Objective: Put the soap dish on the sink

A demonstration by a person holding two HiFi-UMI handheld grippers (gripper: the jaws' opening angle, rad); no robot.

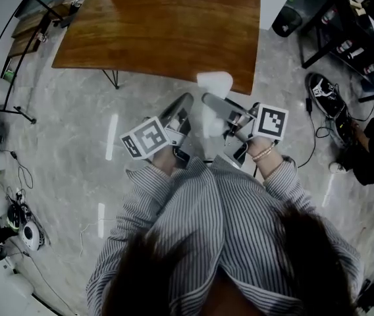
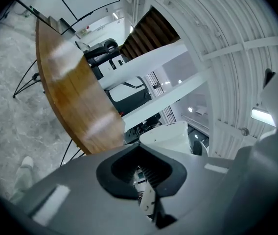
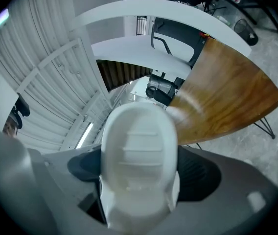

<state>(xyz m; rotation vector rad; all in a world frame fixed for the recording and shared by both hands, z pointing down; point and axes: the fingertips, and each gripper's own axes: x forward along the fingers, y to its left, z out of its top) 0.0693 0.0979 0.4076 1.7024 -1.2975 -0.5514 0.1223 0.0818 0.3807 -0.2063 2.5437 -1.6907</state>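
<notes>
You've got the soap dish [image 3: 138,165] clamped in your right gripper [image 1: 211,104] — the jaws press on its two sides and the white, ribbed shell stands up ahead of the camera, clear of everything, out over the floor [image 1: 75,110] in front of your striped shirt [image 1: 193,216]. That side grip makes sense: it leaves the underside free to meet a flat surface. Your left gripper [image 1: 184,103] rides just beside it, jaws pressed together on nothing, probably tucked in so it's out of the way of the carry. Ahead of both sits the wooden bench [image 1: 160,25], bare on the part you can see, and the dish hangs near its front edge, not touching it. No sink shows in any view — so I'd judge this as the carrying stage, with the setting-down not yet begun.
</notes>
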